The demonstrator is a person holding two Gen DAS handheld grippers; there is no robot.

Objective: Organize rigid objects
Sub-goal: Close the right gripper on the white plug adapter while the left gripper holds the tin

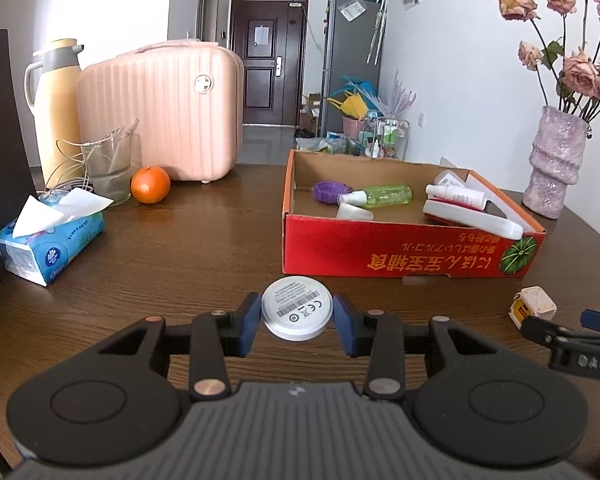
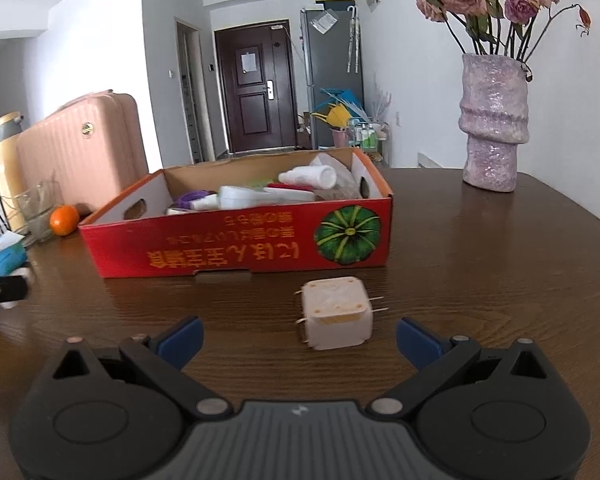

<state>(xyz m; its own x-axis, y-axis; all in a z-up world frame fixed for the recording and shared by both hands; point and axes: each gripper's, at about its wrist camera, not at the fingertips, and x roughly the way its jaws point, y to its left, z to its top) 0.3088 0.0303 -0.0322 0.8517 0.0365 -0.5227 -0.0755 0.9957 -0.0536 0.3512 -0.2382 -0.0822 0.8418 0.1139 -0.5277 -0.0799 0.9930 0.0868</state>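
My left gripper (image 1: pixel 297 320) is shut on a round white puck (image 1: pixel 297 306) with a printed label, held just above the table in front of the red cardboard box (image 1: pixel 380 246). The box holds a green spray bottle (image 1: pixel 384 195), a purple lid (image 1: pixel 327 191) and several white items. My right gripper (image 2: pixel 299 338) is open, its blue pads on either side of a white cube plug adapter (image 2: pixel 334 318) that stands on the table, not touching it. The adapter also shows in the left wrist view (image 1: pixel 534 304), with the right gripper (image 1: pixel 572 326) beside it.
A tissue pack (image 1: pixel 50 240), a glass (image 1: pixel 108 168), an orange (image 1: pixel 150 185), a thermos (image 1: pixel 56 100) and a pink suitcase (image 1: pixel 164 108) stand at the left and back. A purple vase with dried roses (image 2: pixel 492 120) stands at the back right. The box (image 2: pixel 240 248) sits mid-table.
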